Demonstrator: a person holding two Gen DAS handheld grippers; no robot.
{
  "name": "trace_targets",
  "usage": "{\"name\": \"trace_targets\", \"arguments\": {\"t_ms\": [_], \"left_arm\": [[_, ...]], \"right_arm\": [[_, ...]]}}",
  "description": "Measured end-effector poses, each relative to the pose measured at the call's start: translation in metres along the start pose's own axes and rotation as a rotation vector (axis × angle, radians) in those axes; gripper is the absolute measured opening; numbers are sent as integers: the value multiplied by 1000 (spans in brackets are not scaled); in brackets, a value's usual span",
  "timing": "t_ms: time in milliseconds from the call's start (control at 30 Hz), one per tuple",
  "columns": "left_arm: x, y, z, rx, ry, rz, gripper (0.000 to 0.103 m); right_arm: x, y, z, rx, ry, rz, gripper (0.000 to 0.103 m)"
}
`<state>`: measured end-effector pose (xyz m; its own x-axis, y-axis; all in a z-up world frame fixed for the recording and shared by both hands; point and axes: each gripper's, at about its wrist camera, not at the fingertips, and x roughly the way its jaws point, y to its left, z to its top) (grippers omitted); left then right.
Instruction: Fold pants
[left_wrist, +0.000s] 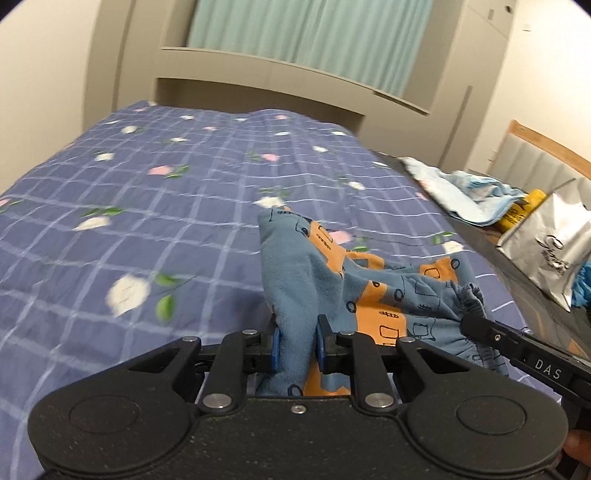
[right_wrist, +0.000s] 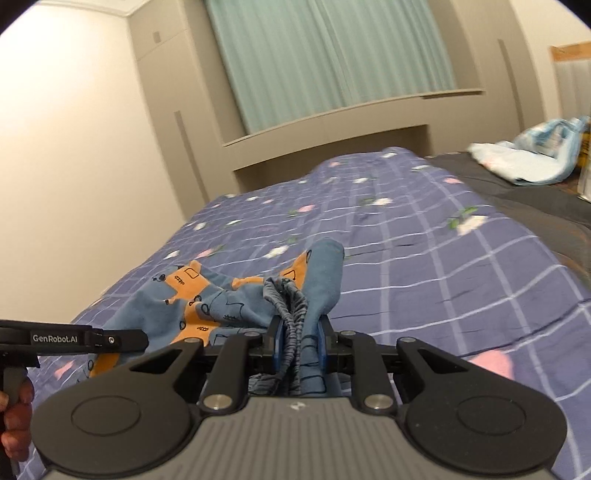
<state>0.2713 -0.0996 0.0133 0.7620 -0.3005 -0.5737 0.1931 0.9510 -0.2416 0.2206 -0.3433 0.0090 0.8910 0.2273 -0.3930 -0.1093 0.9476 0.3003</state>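
The pants (left_wrist: 332, 273) are small, blue with orange patches and black line drawings. They hang bunched between both grippers just above the bed. My left gripper (left_wrist: 298, 341) is shut on a blue fold of the pants. My right gripper (right_wrist: 298, 341) is shut on the gathered elastic waistband (right_wrist: 286, 295) of the pants (right_wrist: 207, 295). The right gripper also shows at the right of the left wrist view (left_wrist: 469, 321), and the left gripper at the left of the right wrist view (right_wrist: 142, 339).
The bed has a purple checked floral cover (left_wrist: 147, 192) and a beige headboard (left_wrist: 258, 88). A dark side surface (left_wrist: 517, 280) on the right holds light blue cloth (left_wrist: 465, 192), a yellow item (left_wrist: 524, 210) and a silver bag (left_wrist: 546, 243).
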Motion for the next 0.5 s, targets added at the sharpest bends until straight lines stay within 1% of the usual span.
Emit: {"name": "trace_targets", "arguments": {"t_ms": [100,133,200,267,500], "left_arm": [[24,-8,0,-6,33,-63,20],[30,-9,-2,-7,45,-69,20],[42,-12,-8,-4,72,-65,20],[47,-10,-15,-10,80,-53,21],[51,0,-19,-34,82,-63,25]], "right_arm": [[4,-15,0,11,-2,-68,20],[7,-18,-1,15,3,-86,21],[14,-26,-5,34,23,-105,21],[20,-31,-10,39,46,-117,21],[29,-25,-18,-4,46,-147,24]]}}
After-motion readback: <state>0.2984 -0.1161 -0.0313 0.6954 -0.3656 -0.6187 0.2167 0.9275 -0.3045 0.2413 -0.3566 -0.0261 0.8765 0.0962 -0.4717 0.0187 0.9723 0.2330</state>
